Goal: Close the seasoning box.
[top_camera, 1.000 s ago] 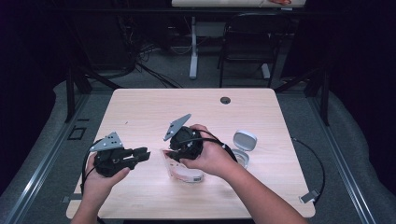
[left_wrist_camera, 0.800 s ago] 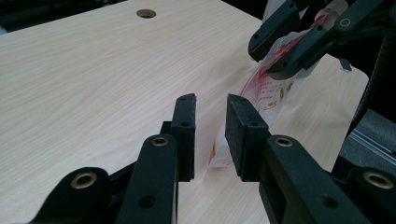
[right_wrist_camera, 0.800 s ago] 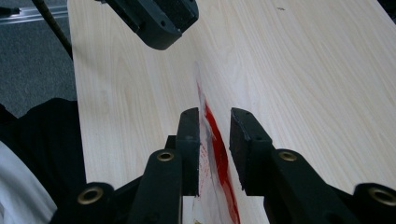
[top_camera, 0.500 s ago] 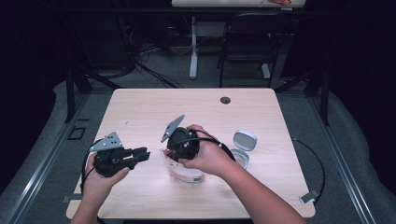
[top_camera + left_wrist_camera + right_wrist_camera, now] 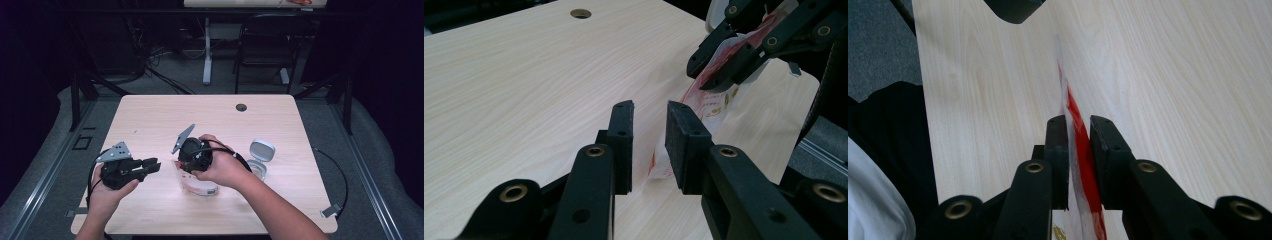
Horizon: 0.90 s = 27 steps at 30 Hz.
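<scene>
1. My right gripper: fingers have just been closing, and in the right gripper view they now sit either side of the top edge of the clear packet with the red band. The film runs straight through the slot. I read it as pinched, but a sliver of gap shows on one side, so the hold may be light.
2. My left gripper: fingers are parted with nothing between them, aimed at the packet's near lower corner at centre-right of the left gripper view, just short of it.
3. Risk A: thin, slick film held by its edge only. If I pull before the left gets a hold, it could slide out of the right fingers.
4. Risk B: the left fingers could nudge the hanging corner sideways and close on air, since the film is floppy.
5. Risk C: two grips pulling apart unevenly could tear it crooked or dump the contents on the table.
6. Packet look: transparent pouch, red and white print, small gold marks, held on edge; in the high view its base rests at centre frame, under my right hand.
7. Further out: a small round grey case stands open just right of my hand, clear of the work.
</scene>
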Motion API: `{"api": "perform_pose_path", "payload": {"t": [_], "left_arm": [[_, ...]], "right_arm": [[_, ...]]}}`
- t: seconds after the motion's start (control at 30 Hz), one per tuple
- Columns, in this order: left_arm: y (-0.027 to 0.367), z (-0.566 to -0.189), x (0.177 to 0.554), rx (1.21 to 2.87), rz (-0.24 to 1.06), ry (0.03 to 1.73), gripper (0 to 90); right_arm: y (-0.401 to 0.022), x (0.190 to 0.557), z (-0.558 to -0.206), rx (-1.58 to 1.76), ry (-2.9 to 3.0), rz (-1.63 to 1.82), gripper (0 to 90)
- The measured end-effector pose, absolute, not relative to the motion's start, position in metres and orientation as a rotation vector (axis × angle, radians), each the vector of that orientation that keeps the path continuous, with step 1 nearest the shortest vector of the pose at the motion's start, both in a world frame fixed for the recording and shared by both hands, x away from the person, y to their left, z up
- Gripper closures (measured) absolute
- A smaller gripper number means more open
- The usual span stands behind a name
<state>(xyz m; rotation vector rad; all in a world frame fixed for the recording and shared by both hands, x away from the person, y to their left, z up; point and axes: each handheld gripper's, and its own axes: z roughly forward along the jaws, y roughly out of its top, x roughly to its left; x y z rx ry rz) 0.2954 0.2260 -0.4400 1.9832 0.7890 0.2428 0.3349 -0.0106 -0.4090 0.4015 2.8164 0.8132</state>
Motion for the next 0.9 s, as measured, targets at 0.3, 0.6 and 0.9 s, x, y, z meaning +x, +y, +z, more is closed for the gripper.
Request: {"api": "perform_pose_path", "payload": {"t": [0.3, 0.6, 0.9], "left_arm": [[0.2264, -0.4404, 0.2957, 1.982, 0.242, 0.792, 73.8], [0.2267, -0.4407, 0.296, 1.983, 0.242, 0.792, 73.7], [0.2247, -0.4419, 0.2959, 1.992, 0.238, 0.787, 73.6]], "right_arm": [[-0.0113, 0.3368, -0.4084, 0.385, 2.846, 0.814, 85.6], [-0.0131, 0.3374, -0.4081, 0.357, 2.829, 0.794, 89.3], [-0.0185, 0.3367, -0.4065, 0.339, 2.815, 0.804, 89.8]]}}
